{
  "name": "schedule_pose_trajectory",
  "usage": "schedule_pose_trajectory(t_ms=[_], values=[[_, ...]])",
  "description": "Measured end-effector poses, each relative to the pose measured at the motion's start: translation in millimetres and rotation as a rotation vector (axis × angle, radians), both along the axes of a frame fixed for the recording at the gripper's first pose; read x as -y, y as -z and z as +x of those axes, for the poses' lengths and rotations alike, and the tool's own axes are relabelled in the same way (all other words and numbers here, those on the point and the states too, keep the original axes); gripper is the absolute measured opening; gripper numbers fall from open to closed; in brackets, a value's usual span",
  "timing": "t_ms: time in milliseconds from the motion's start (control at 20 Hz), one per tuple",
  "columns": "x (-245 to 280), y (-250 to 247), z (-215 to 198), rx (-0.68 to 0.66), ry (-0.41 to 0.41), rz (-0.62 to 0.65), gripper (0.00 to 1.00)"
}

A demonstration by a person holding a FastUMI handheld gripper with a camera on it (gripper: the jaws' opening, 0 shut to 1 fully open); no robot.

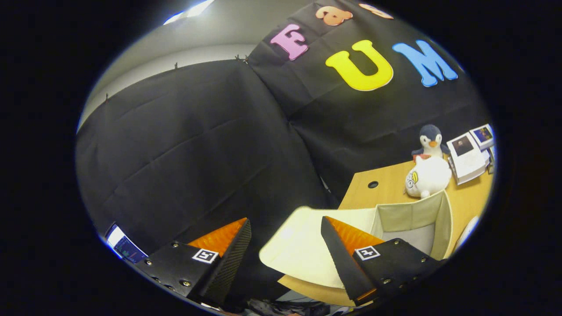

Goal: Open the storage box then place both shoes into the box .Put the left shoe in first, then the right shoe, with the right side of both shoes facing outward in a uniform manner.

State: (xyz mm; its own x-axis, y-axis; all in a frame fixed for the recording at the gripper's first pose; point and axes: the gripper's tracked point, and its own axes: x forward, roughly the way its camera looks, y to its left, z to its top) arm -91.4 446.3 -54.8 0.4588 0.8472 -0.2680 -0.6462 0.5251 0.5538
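A cream fabric storage box (421,215) stands open on the wooden table (388,175). Its grey inside (408,239) shows nothing in the part I can see. The lid flap (298,252) is folded out and hangs over the table's edge. My gripper (285,221) is open, with nothing between its fingers. One finger sits in front of the flap and the box's near wall; the other hangs off the table in front of the black cloth. The view is tilted.
Beyond the box sit a white plush toy (428,177) and a penguin plush (430,140), with a stack of picture booklets (467,158) beside them. A round hole (372,184) pierces the tabletop. A small lit screen (125,248) shows off the table.
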Motion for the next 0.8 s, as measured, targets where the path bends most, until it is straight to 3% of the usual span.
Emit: schedule_pose_trajectory(t_ms=[400, 800], values=[[85.1, 2.1, 35.4, 0.178, 0.133, -0.167, 0.97], [196.1, 23.6, 74.5, 0.154, 0.317, -0.269, 0.97]])
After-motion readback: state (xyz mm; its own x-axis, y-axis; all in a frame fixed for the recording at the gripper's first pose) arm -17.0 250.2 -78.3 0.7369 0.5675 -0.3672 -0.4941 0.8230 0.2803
